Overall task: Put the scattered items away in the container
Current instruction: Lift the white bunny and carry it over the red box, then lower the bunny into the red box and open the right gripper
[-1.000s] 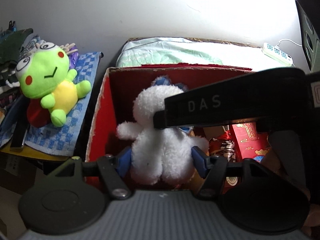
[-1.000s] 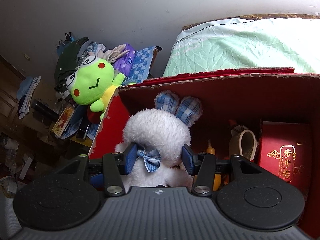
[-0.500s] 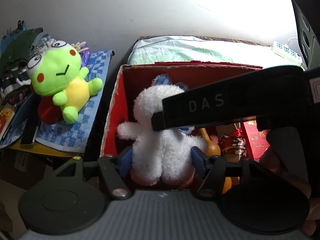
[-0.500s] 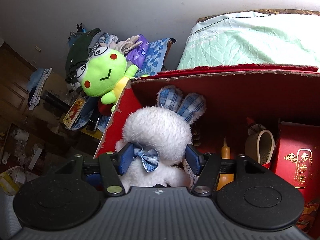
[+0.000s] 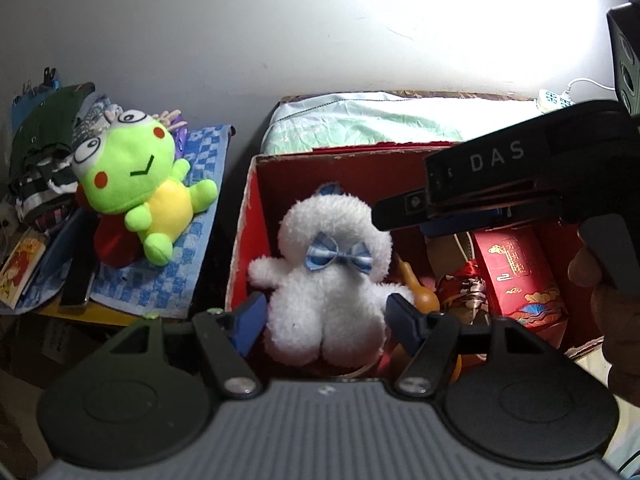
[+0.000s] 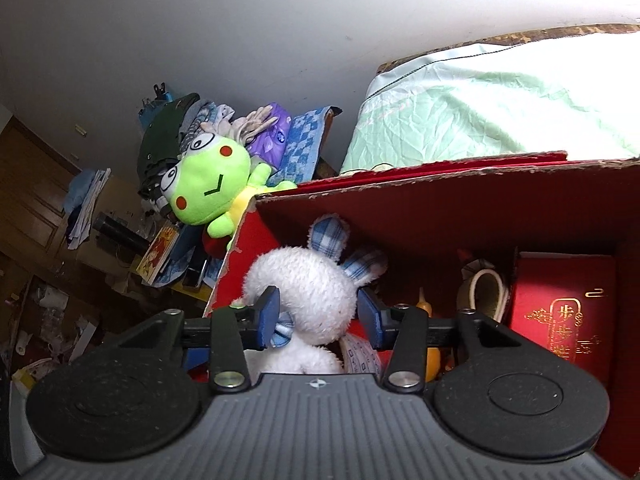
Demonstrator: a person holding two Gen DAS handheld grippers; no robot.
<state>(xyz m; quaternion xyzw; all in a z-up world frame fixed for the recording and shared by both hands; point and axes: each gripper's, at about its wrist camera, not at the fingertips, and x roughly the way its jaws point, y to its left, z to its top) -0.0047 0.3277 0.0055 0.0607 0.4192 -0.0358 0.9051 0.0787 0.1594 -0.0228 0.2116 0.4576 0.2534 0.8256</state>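
Cluttered room corner, white wall behind, red cardboard box (image 5: 240, 264) on the floor beside a low stack of stuff.

Left gripper (image 5: 324, 316): blue pads spread, one on each side of the white plush rabbit's (image 5: 326, 292) lower body; contact unclear, no visible squeeze. Right gripper (image 6: 318, 316): pads set either side of the rabbit's head (image 6: 304, 288), left pad against the fur, right pad just beside it; can't tell if it's actually pinching. In the left view the right unit shows as a black body marked DAS (image 5: 520, 184) over the box.

Rabbit sits inside the box at its left wall, blue striped bow (image 5: 338, 258) at the neck, checkered ears (image 6: 330, 234) up against the back wall.

Also in the box, right of the rabbit: orange gourd (image 5: 420, 292), beige slipper-like item (image 6: 486, 292), red gift box with gold print (image 6: 564, 312).

Outside, left of the box: green frog plush (image 5: 144, 188) lying on a blue checkered cloth (image 5: 168, 280), well apart from both grippers. Clothes pile (image 5: 44, 128) behind it.

Far side: pale green bedding (image 6: 500, 108) behind the box.
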